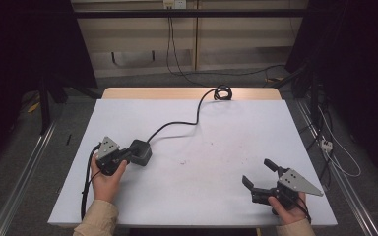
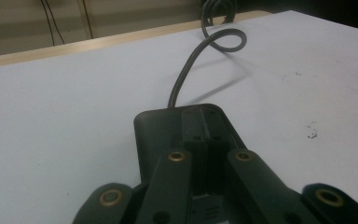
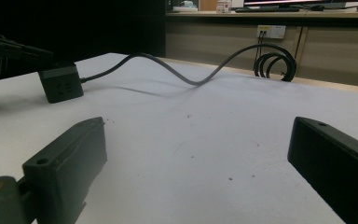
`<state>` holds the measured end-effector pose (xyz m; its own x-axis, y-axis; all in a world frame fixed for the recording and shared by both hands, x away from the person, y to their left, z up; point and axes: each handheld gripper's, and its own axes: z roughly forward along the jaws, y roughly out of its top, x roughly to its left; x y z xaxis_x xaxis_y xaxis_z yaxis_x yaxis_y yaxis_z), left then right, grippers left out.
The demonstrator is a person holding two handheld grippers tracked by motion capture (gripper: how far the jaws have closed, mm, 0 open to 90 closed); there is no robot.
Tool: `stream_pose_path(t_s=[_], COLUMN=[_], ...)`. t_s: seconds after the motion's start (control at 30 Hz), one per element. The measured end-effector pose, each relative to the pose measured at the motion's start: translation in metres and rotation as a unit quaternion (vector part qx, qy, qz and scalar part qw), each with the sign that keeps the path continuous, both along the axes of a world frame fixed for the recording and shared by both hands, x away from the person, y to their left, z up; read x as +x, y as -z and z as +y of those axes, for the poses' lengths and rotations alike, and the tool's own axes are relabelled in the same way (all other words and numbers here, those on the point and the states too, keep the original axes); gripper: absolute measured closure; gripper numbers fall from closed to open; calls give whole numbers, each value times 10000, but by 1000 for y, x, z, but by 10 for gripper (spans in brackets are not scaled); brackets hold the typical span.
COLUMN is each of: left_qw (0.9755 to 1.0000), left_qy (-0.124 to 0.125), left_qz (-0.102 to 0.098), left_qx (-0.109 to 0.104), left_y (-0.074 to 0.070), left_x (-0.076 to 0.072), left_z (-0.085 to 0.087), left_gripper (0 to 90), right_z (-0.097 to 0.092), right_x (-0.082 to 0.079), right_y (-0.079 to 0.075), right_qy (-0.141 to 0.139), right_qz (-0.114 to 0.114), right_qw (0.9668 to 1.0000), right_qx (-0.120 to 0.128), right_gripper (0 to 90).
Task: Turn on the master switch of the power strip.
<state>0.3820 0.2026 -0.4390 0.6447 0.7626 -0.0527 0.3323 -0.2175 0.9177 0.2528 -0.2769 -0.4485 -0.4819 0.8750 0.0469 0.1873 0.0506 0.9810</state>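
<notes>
The left hand (image 1: 106, 183) reaches up from the near table (image 1: 226, 137) edge, its forearm in a tan sleeve, and lays the left gripper (image 1: 128, 156) level with its closed jaws resting on top of the black socket block (image 1: 141, 151); whether they pinch it cannot be told. From the block, a black cable (image 1: 177, 124) snakes away to a coil at the far edge. Well right of the block, the right hand (image 1: 286, 209) holds the right gripper (image 1: 259, 175) low, jaws wide apart and empty. No lettering is readable.

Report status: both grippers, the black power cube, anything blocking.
Left gripper shut, jaws resting atop the black power cube. Right gripper open, empty, near table edge. Cube's cable trails to the far edge; nothing blocking.
</notes>
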Motion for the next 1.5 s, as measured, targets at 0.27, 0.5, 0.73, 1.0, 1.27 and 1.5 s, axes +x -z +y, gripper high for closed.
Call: stream_pose_path(t_s=[0.27,0.5,0.73,1.0,1.27,1.5], left_qw=[10000,10000,9999,9999,9999,9999], left_qy=[7,-24,-51,-85,-129,-170], left_qz=[9,23,37,47,7,-9], left_qx=[-47,-65,-92,-70,-33,8], left_y=[1,2,2,1,2,1], left_x=[0,0,0,-1,-2,-3], left_z=[1,1,0,0,-2,-3], left_gripper=[900,900,900,900,900,900], right_z=[-1,-1,-1,-1,-1,-1], right_x=[-1,-1,-2,-2,-3,-3], right_y=[0,-1,-1,-1,-1,-1], right_qy=[0,4,7,16,23,33], right_qz=[-16,-23,-26,-42,-38,-42], right_qw=[10000,10000,10000,10000,10000,10000], right_qx=[8,5,0,-3,-2,16], right_gripper=[37,37,37,37,37,37])
